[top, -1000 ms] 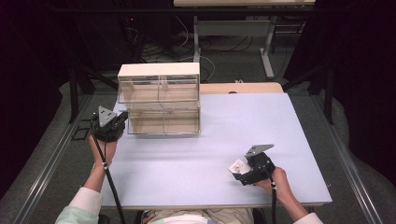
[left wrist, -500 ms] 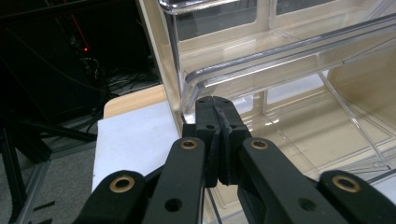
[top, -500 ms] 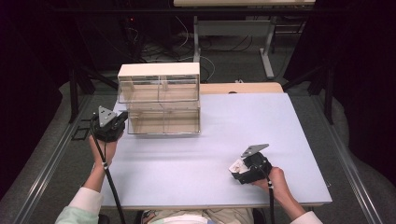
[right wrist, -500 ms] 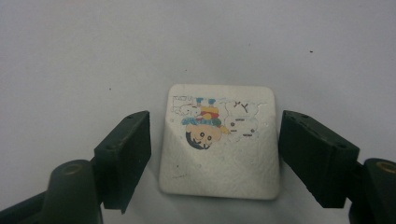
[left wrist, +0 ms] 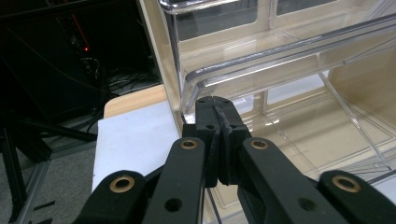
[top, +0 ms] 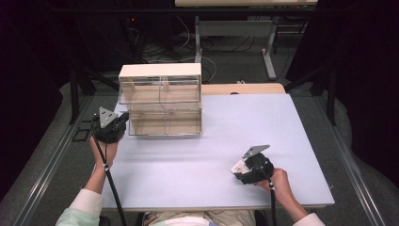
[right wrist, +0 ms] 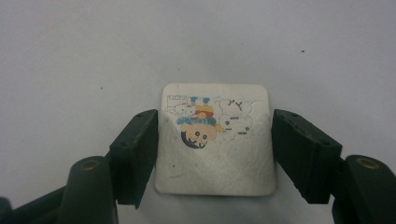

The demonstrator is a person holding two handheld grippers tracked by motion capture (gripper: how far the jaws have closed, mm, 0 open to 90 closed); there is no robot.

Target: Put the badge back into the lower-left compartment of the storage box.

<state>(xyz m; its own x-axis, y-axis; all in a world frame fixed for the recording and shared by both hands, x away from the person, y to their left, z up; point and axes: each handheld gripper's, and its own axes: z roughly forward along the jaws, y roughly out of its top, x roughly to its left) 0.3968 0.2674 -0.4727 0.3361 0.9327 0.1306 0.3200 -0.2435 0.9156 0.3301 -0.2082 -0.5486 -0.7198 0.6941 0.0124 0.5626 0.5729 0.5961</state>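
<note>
White cartoon-printed packet (right wrist: 215,144) between jaws, right hand-held gripper (right wrist: 215,156) clamped on its sides

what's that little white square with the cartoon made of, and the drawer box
White square: looks like soft textured paper or tissue, matte, with a dimpled surface that creases where the right gripper pinches it. Drawer box: clear glossy plastic drawers by the see-through, shiny walls, in a cream frame, possibly plastic.

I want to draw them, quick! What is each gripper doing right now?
Left gripper: shut, at the clear drawer front edge.
Right gripper: jaws just closed on the white cartoon packet.
</note>
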